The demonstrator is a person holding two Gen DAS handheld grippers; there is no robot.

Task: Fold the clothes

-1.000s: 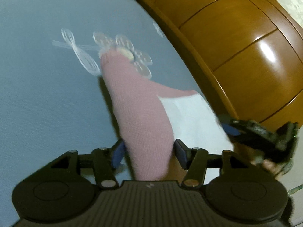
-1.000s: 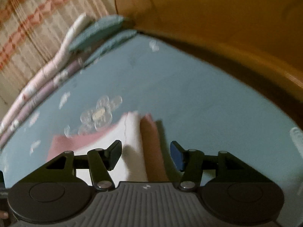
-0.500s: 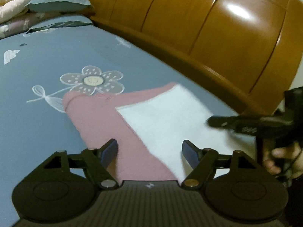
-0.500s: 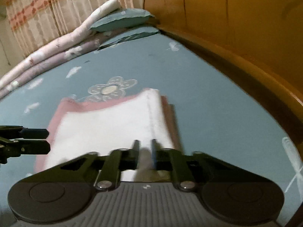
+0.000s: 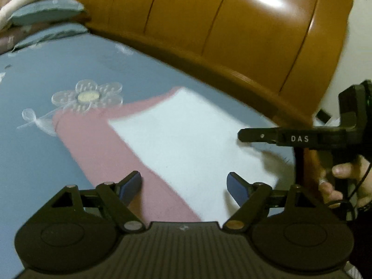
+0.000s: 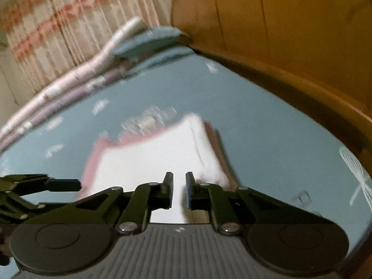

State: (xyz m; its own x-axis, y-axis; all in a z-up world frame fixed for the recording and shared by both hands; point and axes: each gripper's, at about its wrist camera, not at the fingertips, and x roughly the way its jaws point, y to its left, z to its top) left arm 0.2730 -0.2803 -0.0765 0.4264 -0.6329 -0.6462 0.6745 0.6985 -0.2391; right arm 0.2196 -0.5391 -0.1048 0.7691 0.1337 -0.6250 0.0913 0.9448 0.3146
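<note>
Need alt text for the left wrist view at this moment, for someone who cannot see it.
A folded pink and white garment lies flat on a blue flowered bedsheet, with the open left tool hovering at its near edge. The right tool, held by a hand, reaches in from the right; a wooden headboard curves behind.

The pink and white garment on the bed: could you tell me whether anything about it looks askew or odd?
Nothing is damaged. The pink and white garment lies flat on the blue sheet, but the white layer sits offset, leaving a pink strip uncovered along one side, so the fold edges do not line up.
</note>
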